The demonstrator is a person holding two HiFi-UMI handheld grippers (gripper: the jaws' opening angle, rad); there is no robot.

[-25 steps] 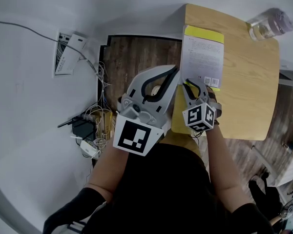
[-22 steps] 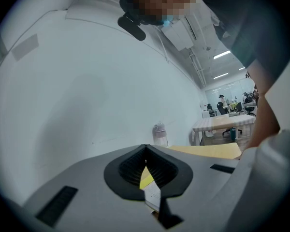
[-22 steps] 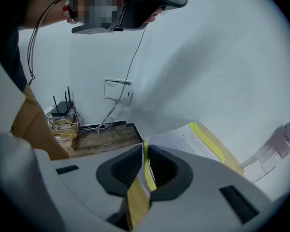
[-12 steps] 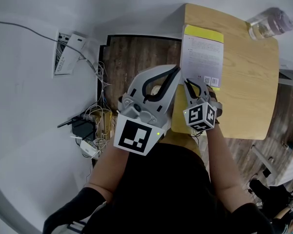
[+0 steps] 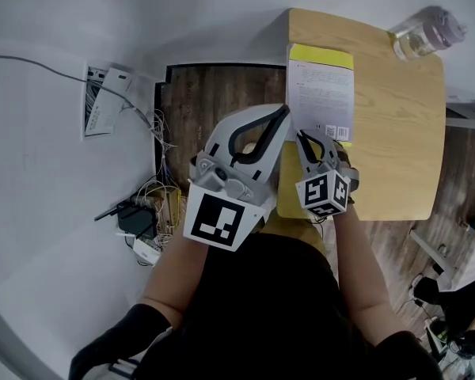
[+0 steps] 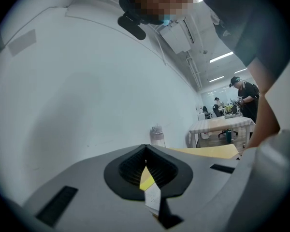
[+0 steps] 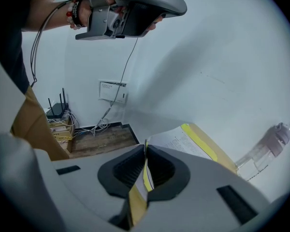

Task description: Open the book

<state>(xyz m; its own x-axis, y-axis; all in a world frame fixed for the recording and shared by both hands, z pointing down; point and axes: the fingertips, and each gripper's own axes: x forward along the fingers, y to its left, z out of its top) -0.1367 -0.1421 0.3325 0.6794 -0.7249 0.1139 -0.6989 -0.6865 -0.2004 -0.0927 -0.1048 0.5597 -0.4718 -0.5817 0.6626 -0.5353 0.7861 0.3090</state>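
Observation:
A book (image 5: 321,105) with a white cover and a yellow strip at its far end lies flat on the wooden table (image 5: 396,133). My right gripper (image 5: 309,139) is at the book's near edge. In the right gripper view its jaws (image 7: 145,149) have just been closing, and a thin white and yellow edge of the book (image 7: 176,141) is pinched between the pads. My left gripper (image 5: 281,117) hangs above the table's left edge, beside the book. Its tips (image 6: 146,151) meet with nothing held.
A clear water bottle (image 5: 419,38) with a pale cap stands at the table's far right corner. Left of the table, a router, power strip and tangled cables (image 5: 146,212) lie on the floor by the white wall. People work at tables far off in the room.
The right gripper's jaws have narrowed onto the book's near edge. Both hands stay about where they were; the head view has shifted slightly.

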